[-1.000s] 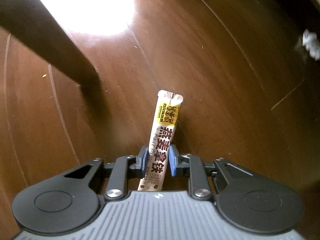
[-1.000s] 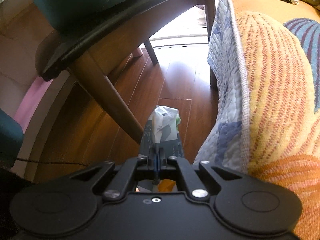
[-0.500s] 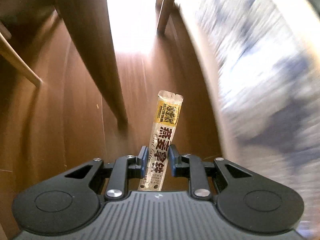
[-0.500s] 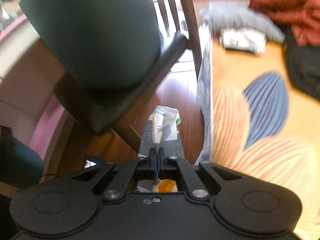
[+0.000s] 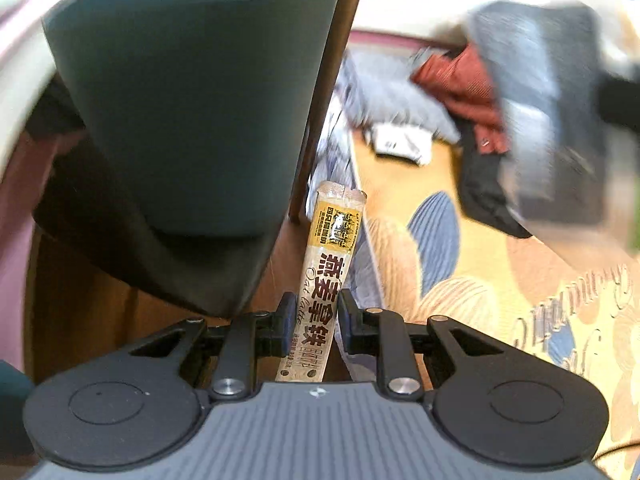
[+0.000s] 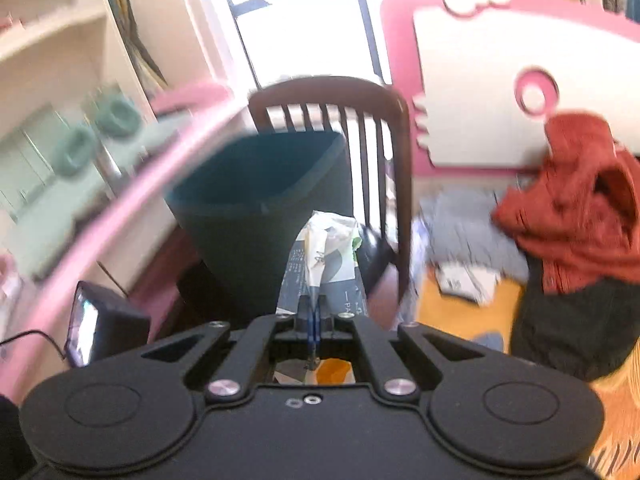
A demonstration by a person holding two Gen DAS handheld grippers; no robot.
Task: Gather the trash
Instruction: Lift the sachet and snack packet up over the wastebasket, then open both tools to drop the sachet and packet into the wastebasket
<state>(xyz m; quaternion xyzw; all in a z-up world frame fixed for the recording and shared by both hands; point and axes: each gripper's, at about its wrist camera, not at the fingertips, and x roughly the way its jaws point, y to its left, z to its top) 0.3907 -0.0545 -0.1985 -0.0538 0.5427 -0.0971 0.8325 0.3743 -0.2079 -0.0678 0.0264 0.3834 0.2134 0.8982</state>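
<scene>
Yellow oat latte sachet (image 5: 330, 280) is standing lengthwise in the left gripper (image 5: 313, 316), jaws pinching its lower part, beside the teal trash bin (image 5: 192, 112). From the right wrist, the right gripper (image 6: 314, 314) is clamping a crumpled wrapper (image 6: 326, 258), jaws fully closed, the bin (image 6: 260, 200) opening just ahead.

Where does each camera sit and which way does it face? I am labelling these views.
Left wrist: on the left gripper, looking down along its fingers, shut on an oat latte sachet, at the teal bin and bed.
Right wrist: on the right gripper, shut on a crumpled wrapper, facing the bin's open top.
Shared: bin, wooden chair, red garment.
</scene>
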